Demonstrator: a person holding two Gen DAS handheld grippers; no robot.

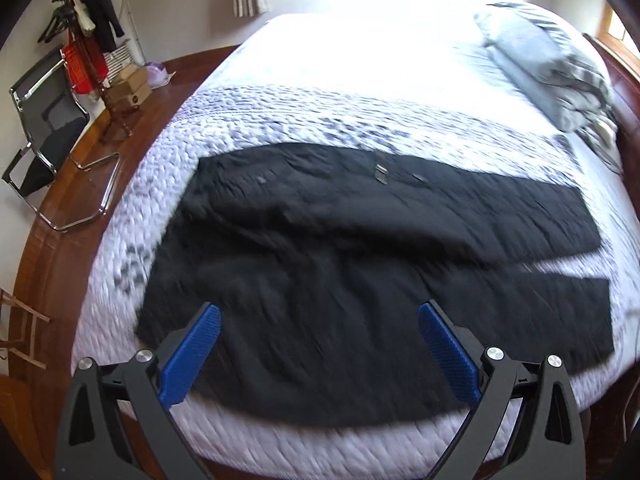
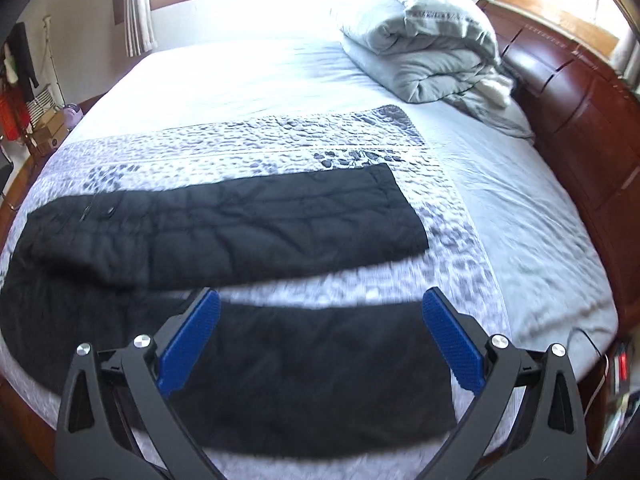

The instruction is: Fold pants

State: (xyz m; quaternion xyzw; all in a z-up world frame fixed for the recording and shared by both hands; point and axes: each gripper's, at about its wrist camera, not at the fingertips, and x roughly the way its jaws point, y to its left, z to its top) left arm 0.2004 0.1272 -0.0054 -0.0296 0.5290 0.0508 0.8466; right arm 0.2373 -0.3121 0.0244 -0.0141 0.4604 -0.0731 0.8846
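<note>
Black quilted pants [image 1: 360, 264] lie spread flat, legs apart, on a bed with a pale quilted cover [image 2: 500, 208], while the left hand-held gripper [image 1: 319, 354] and right hand-held gripper [image 2: 321, 342] hover above them, both wide open and empty.

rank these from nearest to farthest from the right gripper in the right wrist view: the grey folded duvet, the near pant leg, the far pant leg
From the right gripper:
1. Near pant leg, lying right under the open gripper at the bed's near edge.
2. Far pant leg, across a strip of patterned bedspread, middle of the bed.
3. Grey folded duvet, far right, by the wooden headboard.
</note>
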